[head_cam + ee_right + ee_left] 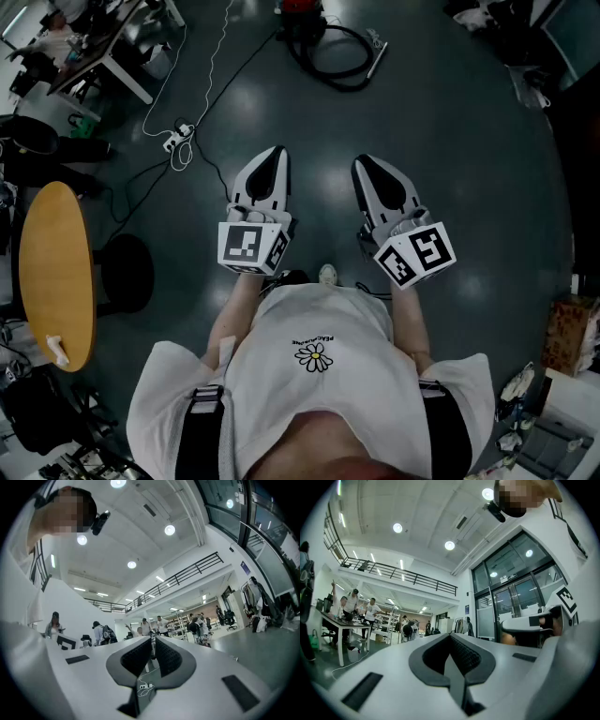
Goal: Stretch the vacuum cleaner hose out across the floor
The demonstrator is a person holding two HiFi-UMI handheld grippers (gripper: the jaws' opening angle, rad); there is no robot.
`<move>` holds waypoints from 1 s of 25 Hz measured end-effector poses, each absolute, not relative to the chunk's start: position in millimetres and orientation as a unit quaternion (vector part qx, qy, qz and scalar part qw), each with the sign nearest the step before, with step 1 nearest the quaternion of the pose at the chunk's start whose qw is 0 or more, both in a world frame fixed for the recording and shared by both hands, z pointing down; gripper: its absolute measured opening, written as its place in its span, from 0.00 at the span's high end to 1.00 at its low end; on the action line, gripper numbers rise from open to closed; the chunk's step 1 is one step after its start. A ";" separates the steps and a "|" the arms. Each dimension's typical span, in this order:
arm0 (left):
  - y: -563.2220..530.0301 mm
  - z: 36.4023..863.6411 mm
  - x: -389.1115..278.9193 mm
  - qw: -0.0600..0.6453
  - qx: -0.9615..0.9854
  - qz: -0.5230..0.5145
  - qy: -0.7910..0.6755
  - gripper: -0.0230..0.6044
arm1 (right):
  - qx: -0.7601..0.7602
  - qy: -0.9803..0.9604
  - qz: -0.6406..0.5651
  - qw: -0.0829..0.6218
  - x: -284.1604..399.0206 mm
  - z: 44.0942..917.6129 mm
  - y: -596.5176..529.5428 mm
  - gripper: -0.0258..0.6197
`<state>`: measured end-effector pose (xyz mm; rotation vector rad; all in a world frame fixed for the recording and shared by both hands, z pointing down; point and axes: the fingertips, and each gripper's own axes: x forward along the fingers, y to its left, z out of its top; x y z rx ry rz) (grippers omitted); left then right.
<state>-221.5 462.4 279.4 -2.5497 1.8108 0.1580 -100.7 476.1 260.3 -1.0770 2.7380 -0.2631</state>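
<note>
Holds the left gripper (277, 152) and the right gripper (362, 161) side by side out in front, well short of the vacuum cleaner hose (330, 81). Both clamped fully together, pad against pad, with nothing between the jaws and nothing touched.

Between the grippers and the hose: bare dark floor (450, 178), wide and unblocked. Hose coiled in a black loop at the far edge of the head view, just beside the red vacuum cleaner (302, 9), with a pale wand end (377, 58) at the loop's right side.

Left of the hose: a black cable (230, 82) slanting down to a white power strip (176, 139), and a white cable (214, 56) snaking alongside it, both lying loose across the floor. Further left of the hose, a white-legged desk (117, 58) piled with gear. Well left of the hose and nearer the person, a round wooden table (56, 272) with a black round stool (127, 272) just beside it.

Right of the hose: open floor up to dark clutter in the far corner. Well right and nearer the person, a cardboard box (567, 333) at the frame's edge.

Along the jaws: a tall hall with a railed balcony (187, 576), glass doors (520, 597) and people (161, 623) standing at desks.
</note>
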 end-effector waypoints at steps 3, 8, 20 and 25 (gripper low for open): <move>448.9 279.0 -204.5 0.002 -0.815 0.058 0.577 0.95 | -0.341 0.929 -0.063 0.128 -75.8 241.4 463.7 0.93; 415.7 277.8 -185.5 0.005 -0.821 0.058 0.568 0.95 | -0.354 0.925 -0.020 0.140 -60.9 231.8 424.0 0.69; 217.4 289.4 -183.5 -0.010 -0.825 0.081 0.559 0.95 | -0.316 0.937 -0.079 0.125 -74.2 259.7 232.1 0.47; 121.5 288.0 -207.2 -0.016 -0.824 0.090 0.559 0.95 | -0.298 0.939 -0.103 0.140 -98.8 254.3 143.2 0.47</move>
